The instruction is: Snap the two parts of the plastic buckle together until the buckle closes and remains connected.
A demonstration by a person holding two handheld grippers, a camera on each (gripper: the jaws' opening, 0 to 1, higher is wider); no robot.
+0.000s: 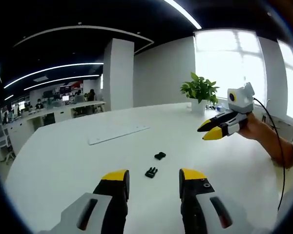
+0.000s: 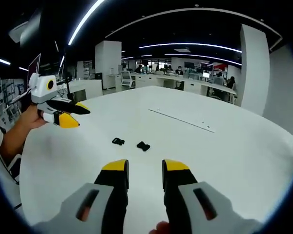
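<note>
Two small black buckle parts lie apart on the white table (image 1: 63, 161). In the left gripper view one part (image 1: 151, 172) sits just beyond my left gripper (image 1: 154, 176), the other part (image 1: 159, 156) a little farther off. My left gripper is open, nothing between its yellow-tipped jaws. In the right gripper view the two parts (image 2: 118, 141) (image 2: 143, 146) lie side by side ahead of my right gripper (image 2: 145, 166), which is open and holds nothing. Each gripper hovers above the table; the right gripper (image 1: 208, 132) enters from the right, the left gripper (image 2: 77, 115) from the left.
A long flat white strip (image 1: 118, 134) (image 2: 183, 120) lies on the table beyond the buckle parts. A potted plant (image 1: 200, 90) stands at the far table edge by the window. A black cable (image 1: 278, 146) trails from the right gripper. Office desks and a white pillar (image 1: 119, 73) stand behind.
</note>
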